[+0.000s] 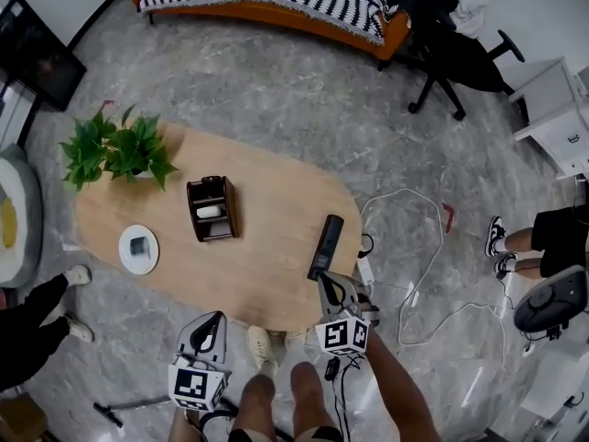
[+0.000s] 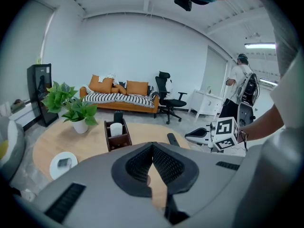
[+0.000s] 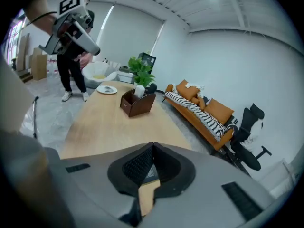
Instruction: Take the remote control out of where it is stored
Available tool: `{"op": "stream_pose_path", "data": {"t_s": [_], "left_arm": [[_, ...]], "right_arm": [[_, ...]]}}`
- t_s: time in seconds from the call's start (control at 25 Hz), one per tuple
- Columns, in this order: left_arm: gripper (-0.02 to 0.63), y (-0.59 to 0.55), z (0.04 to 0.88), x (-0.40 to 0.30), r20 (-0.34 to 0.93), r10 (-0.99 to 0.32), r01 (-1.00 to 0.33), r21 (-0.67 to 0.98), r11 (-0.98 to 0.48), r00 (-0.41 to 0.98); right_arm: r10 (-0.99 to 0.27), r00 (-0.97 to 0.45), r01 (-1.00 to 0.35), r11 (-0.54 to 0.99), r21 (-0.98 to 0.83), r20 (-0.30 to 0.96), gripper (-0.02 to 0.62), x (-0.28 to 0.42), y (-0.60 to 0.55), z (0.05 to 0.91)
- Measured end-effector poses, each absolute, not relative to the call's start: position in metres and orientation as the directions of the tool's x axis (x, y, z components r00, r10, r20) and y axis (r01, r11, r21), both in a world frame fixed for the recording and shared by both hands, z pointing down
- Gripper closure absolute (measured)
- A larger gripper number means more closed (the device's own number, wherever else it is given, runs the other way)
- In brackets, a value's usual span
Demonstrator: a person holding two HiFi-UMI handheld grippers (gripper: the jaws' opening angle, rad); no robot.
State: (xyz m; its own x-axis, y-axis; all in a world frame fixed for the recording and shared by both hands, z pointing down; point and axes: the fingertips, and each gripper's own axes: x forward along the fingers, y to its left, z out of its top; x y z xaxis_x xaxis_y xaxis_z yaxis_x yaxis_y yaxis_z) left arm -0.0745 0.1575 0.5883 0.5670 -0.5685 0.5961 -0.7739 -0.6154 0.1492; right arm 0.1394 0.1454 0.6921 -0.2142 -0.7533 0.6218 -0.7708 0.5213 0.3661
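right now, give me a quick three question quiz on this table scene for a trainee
1. True or false: the remote lies inside the brown box.
2. The right tool is: A open; B shut on the remote; C shut and empty.
3. What green thing stands on the table?

Key: 1 false, it lies on the table outside the box; 2 C; 3 a potted plant.

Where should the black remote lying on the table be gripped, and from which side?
Grip the black remote across its narrow width, near the middle, coming down from above. It lies flat on the table, so only its long side edges are free for jaws. The right gripper is nearest, but shut.
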Motion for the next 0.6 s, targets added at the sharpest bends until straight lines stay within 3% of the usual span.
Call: {"op": "stream_pose_path", "data": {"t_s": [0.24, 0.6], "left_arm": [[0.600, 0.142, 0.531, -0.068, 0.544, -0.605, -0.770, 0.127, -0.626, 0.582], [0.600, 0.124, 0.435, -0.066, 0.460, -0.661, -0.767, 0.074, -0.637, 0.593]], "right_arm": [[-0.818, -0.198, -0.926, 0.336, 0.170, 0.540, 0.588, 0.152, 0.126, 0.614], [-0.905, -0.168, -0.970, 0.222, 0.095, 0.390, 0.588, 0.154, 0.115, 0.487]]}}
